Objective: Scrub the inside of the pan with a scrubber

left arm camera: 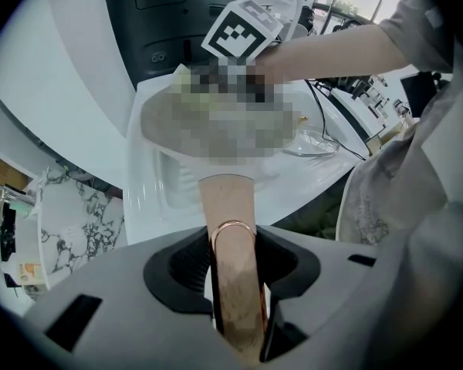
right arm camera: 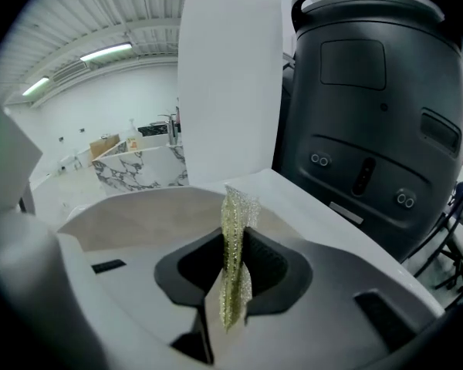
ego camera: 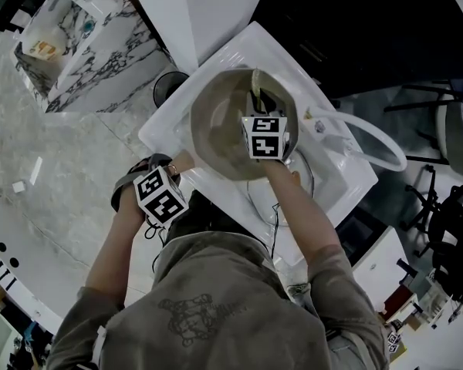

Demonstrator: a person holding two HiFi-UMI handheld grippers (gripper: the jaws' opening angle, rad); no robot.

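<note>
Head view: both pairs of jaws are being hidden under marker cubes (ego camera: 265,137).
The beige pan (ego camera: 220,129) is being held in a glossy white sink (ego camera: 166,126), near a veined marble counter (ego camera: 100,64). Its handle (left arm camera: 228,199) is being clamped by the left gripper (left arm camera: 237,280); a thin yellow-green mesh scrubber (right arm camera: 236,237) is being pinched by the right gripper (right arm camera: 233,276) inside the pan.

The pan (ego camera: 220,129) is beige, the scrubber (right arm camera: 235,257) glittery yellow-green, the sink (ego camera: 166,126) white, the counter (ego camera: 100,62) black-veined white marble.
</note>
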